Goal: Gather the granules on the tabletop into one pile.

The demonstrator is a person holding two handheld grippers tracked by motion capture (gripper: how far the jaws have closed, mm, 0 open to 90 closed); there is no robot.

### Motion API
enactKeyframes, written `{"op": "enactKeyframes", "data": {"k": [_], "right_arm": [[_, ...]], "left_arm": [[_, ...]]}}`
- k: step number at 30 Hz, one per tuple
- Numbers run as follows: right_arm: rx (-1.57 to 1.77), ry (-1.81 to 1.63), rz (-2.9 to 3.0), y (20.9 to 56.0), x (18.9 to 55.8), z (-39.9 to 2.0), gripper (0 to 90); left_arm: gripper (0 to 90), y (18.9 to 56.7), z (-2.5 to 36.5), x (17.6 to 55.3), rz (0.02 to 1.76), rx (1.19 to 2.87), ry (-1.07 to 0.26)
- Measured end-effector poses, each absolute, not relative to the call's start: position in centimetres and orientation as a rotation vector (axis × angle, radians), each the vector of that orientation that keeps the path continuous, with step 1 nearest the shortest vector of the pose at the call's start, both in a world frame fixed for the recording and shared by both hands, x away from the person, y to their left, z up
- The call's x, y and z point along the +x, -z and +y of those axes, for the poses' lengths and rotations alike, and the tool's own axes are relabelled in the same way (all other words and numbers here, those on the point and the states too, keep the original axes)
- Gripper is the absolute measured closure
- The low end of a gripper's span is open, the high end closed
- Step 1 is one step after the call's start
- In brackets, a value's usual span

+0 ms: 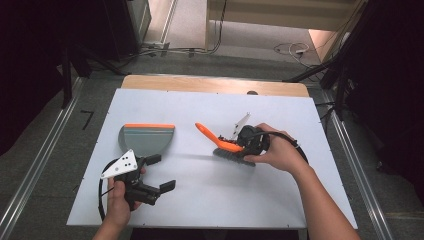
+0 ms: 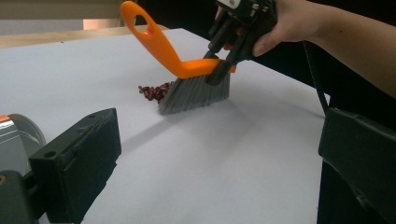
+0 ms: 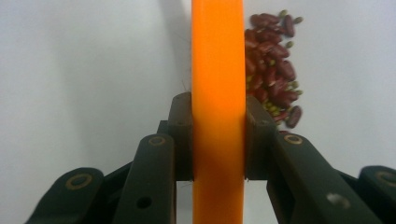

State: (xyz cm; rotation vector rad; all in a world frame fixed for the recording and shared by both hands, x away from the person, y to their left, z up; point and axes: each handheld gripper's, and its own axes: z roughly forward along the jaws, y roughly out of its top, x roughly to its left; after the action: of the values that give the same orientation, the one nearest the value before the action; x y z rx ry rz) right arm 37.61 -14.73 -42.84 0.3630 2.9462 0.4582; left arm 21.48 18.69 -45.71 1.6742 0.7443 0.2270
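**Brush clamped over a heap of beans, dustpan waiting to the left**

An orange-handled brush (image 1: 223,145) is gripped by the right gripper (image 1: 239,146) — its black jaws are pressed flat against both sides of the orange back of the brush, as is seen plainly in the right gripper view (image 3: 218,116). The grey bristles (image 2: 196,93) are set down on the white table (image 1: 280,200), and the looped handle is raised at a slant, away from the hand. A small heap of dark red beans (image 2: 155,91), mixed with a few green ones, is lain just beside the bristles; in the right gripper view the beans (image 3: 273,65) are seen close along one side of the orange back.

The left gripper (image 1: 161,172) is held low near the front edge of the table, well apart from the brush. Its jaws are spread wide and nothing is held between them. A grey dustpan (image 1: 146,140) with an orange edge is rested on the table just beyond that gripper, left of the brush and apart from the beans.
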Motion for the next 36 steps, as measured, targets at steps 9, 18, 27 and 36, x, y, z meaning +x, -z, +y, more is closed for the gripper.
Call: {"op": "enactKeyframes", "data": {"k": [9,18,27,36], "right_arm": [[0.387,-0.441,2.921,42.4,38.8,-14.0,68.6],[0.651,-0.527,2.806,39.9,39.0,-17.4,68.6],[1.114,-0.341,2.537,42.4,39.9,-19.3,68.6],[1.258,-0.341,2.477,43.1,39.5,-16.5,68.7]], "left_arm": [[0.4,45.7,18.9,21.5,0.745,1.672,-0.230],[0.4,45.6,18.8,21.4,0.744,1.669,-0.230],[0.4,45.7,18.6,21.5,0.744,1.678,-0.228],[0.4,45.7,18.7,21.5,0.743,1.674,-0.226]]}}
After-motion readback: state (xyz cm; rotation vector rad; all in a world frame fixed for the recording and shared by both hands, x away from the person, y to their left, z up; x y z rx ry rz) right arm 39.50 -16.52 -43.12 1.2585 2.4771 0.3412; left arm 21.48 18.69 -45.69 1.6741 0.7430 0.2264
